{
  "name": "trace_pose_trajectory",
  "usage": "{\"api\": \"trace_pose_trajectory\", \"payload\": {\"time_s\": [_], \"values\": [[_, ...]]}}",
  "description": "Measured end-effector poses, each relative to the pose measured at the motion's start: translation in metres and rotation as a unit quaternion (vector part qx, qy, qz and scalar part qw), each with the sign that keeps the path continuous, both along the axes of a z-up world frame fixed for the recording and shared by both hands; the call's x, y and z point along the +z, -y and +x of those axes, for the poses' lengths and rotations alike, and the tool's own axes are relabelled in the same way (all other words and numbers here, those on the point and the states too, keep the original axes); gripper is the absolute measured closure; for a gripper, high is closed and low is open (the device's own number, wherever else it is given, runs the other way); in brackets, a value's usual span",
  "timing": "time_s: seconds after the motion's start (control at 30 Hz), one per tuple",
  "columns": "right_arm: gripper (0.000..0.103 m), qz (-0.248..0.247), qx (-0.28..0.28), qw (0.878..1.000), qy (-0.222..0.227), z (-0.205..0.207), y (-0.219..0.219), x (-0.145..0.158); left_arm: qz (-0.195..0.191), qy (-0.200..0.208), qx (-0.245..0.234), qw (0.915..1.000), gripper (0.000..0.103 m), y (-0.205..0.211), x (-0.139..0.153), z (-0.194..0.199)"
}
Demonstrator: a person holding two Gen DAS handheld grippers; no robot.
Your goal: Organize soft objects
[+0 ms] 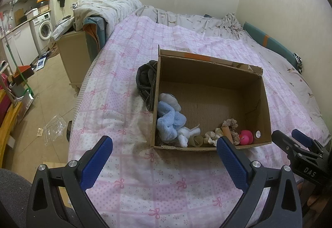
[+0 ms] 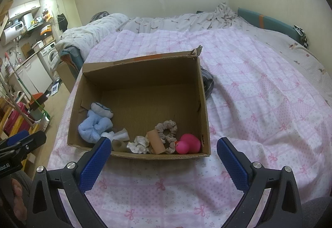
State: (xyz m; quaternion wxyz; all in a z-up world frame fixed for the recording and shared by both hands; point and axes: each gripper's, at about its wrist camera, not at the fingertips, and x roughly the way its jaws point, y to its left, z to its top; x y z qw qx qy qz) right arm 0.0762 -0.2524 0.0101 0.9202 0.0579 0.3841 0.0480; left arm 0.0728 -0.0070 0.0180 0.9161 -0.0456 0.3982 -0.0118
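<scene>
An open cardboard box (image 1: 209,62) (image 2: 204,103) sits on the pink quilt. Along its near wall lie a light blue plush toy (image 1: 169,120) (image 2: 94,126), a white cloth (image 1: 187,133) (image 2: 121,134), a white scrunchie (image 1: 212,135) (image 2: 139,144), a tan tube (image 2: 156,142), a beige scrunchie (image 1: 230,124) (image 2: 167,128) and a pink rubber duck (image 1: 245,136) (image 2: 187,143). A dark grey garment (image 1: 146,80) (image 2: 207,80) lies outside the box. My left gripper (image 1: 164,153) and right gripper (image 2: 161,154) are open and empty, just short of the box's near wall.
The bed's pink quilt (image 1: 145,176) (image 2: 259,93) spreads around the box, with a rumpled grey duvet (image 1: 186,18) behind. The bed's left edge drops to a tiled floor (image 1: 41,103) with clutter and a washing machine (image 1: 44,28). The right gripper also shows at the left wrist view's right edge (image 1: 298,145).
</scene>
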Motion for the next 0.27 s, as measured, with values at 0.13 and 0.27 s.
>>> {"api": "trace_pose_trajectory", "payload": {"time_s": [0.13,0.27], "values": [[0.000,0.000,0.002,1.000,-0.001,-0.0005,-0.0002,0.0007,-0.001,-0.001,-0.002,1.0000,0.003,0.0006,-0.0005,0.0000],[0.000,-0.001,0.005,1.000,0.001,-0.0006,-0.0012,0.0030,0.003,-0.008,-0.004,1.0000,0.003,0.0031,-0.0049,0.0009]]}}
